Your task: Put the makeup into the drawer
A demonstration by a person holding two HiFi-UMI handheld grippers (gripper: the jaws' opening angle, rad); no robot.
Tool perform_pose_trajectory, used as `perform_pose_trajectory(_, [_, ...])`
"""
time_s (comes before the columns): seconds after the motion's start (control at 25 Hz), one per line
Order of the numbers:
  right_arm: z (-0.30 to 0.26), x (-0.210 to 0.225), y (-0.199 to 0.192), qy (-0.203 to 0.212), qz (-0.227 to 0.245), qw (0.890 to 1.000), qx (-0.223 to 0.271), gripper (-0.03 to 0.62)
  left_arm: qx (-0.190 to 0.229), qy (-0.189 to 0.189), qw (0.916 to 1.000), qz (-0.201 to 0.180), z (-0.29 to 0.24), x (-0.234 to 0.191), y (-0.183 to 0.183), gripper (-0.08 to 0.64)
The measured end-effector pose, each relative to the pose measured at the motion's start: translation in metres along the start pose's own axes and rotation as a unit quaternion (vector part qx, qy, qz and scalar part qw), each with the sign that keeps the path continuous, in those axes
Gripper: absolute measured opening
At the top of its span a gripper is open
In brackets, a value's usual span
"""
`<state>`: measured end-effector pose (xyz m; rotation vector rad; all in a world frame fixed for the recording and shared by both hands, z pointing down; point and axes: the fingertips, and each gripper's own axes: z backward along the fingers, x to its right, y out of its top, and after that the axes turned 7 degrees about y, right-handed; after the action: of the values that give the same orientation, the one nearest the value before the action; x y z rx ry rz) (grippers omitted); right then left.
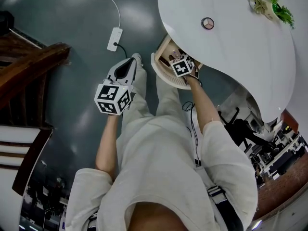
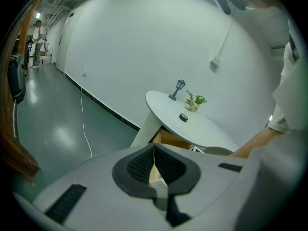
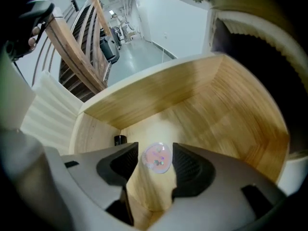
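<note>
- We note a white round table (image 1: 231, 42) with a bare, glossy top.
- We find a small potted plant (image 2: 195, 101), a miniature street lamp (image 2: 179, 88) and a dark round disc (image 2: 183, 118) standing on it, each apart from the others.
- We see a white power strip (image 1: 114, 38) lying on the grey-green floor (image 1: 72, 18), with a white cable (image 1: 114, 6) running from it.
- We observe a wooden staircase (image 1: 29, 61) at the left.
- We see a distant person (image 2: 37, 37) standing down the corridor, along the white wall (image 2: 144, 42).

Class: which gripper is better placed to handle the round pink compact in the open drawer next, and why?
Right. The right gripper has its parted jaws flanking the pink compact inside the wooden drawer. The left gripper, jaws together and empty, hangs over the floor, away from the drawer.
</note>
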<state>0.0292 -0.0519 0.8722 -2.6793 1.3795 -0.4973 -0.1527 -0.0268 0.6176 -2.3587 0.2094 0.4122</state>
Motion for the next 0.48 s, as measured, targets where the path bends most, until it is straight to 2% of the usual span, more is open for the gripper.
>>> perform_pose_trajectory(0.24, [0.035, -0.021, 0.020, 0.014, 0.044, 0.998, 0.049, 0.191, 0.011, -0.010, 0.9998, -0.012, 0.003, 0.015, 0.014, 0.012])
perform_pose_trajectory(0.48, [0.083, -0.046, 0.035, 0.008, 0.053, 0.992, 0.110, 0.181, 0.026, -0.016, 0.9992, -0.028, 0.010, 0.027, 0.035, 0.012])
